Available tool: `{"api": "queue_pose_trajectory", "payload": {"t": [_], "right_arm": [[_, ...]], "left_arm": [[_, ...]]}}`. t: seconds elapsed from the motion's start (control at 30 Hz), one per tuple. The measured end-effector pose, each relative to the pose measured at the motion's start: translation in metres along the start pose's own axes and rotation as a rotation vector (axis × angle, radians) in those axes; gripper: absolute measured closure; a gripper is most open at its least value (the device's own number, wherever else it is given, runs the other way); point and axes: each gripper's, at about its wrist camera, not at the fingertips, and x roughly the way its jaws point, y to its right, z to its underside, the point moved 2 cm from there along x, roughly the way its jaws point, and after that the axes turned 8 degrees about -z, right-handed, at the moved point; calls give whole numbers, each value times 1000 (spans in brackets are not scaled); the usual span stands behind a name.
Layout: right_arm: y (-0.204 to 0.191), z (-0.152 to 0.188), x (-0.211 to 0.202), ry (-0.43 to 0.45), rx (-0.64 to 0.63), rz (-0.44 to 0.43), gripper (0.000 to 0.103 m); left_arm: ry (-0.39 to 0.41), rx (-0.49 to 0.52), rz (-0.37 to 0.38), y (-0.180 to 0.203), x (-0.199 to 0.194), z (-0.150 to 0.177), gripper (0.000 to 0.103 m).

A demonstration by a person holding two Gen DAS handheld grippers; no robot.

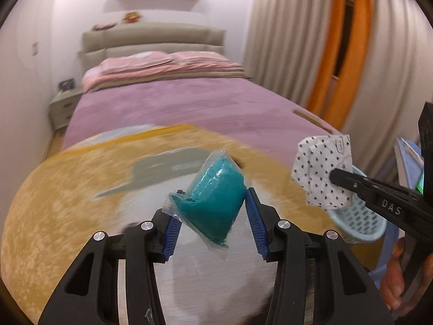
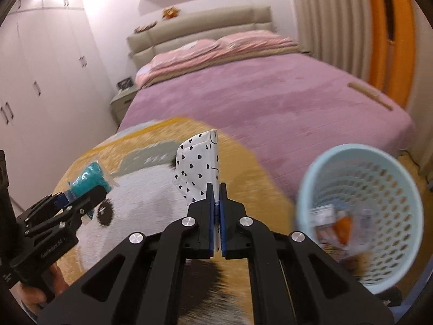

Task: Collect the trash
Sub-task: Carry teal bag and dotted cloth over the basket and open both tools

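Gripping a teal lump sealed in a clear plastic packet, the left hand-held gripper has its blue-padded fingers pressed against the packet's sides, holding it in the air above a yellow round rug with a panda face. In the right wrist view that same packet shows at 9 o'clock, half hidden behind the left hand-held gripper. The right hand-held gripper is clenched on the lower edge of a white crumpled paper wrapper printed with small black hearts, the blue pads nearly meeting with only a sliver of paper between them. Seen from the left wrist, this wrapper sits at 3 o'clock, in front of a pale blue perforated plastic waste basket, which it partly covers. In the right wrist view the basket lies at 4 o'clock, blurred, with scraps inside too smeared to identify. Beyond the rug spreads a bed with a mauve cover; the rug's surface is streaked with blur in both views.
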Motion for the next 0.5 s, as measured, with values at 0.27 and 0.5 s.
{"api": "queue_pose_trajectory", "payload": {"t": [0.27, 0.5], "right_arm": [[70, 1, -50, 95, 79, 144, 101], [140, 5, -69, 112, 191, 240, 101]], "left_arm": [[-25, 98, 126, 97, 18, -7, 59], [-54, 176, 206, 172, 38, -8, 59]]}}
